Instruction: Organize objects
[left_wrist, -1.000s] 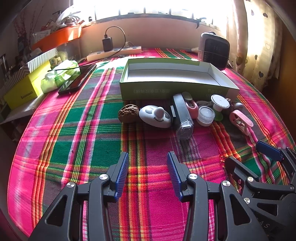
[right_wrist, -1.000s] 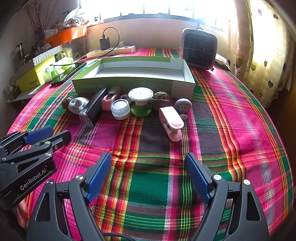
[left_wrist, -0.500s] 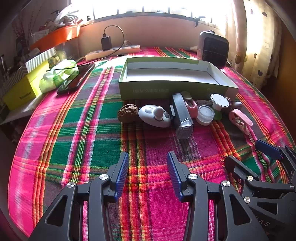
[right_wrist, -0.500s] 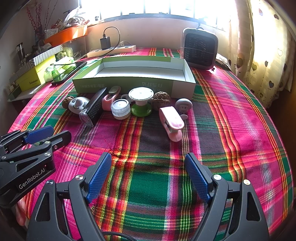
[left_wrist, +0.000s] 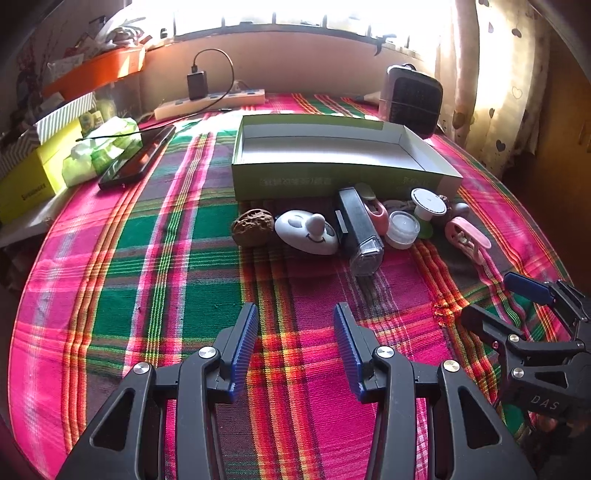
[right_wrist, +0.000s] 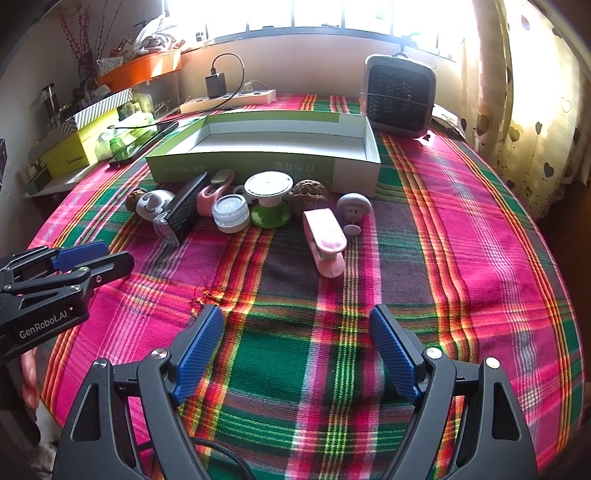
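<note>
Both claws hover low over the plaid-covered worktop (right_wrist: 461, 229), empty: the left claw (left_wrist: 295, 350) has its jaws moderately apart, the right claw (right_wrist: 295, 354) gapes wider. Ahead, a row of small objects crowds the near wall of the open green box (right_wrist: 258, 168), whose long axis runs across the view. The black rectangular device (left_wrist: 358, 229) lies flat, its clear end pointing toward the claws; the pink clip (right_wrist: 325, 240) likewise lies lengthwise toward them, slightly apart from the row.
</note>
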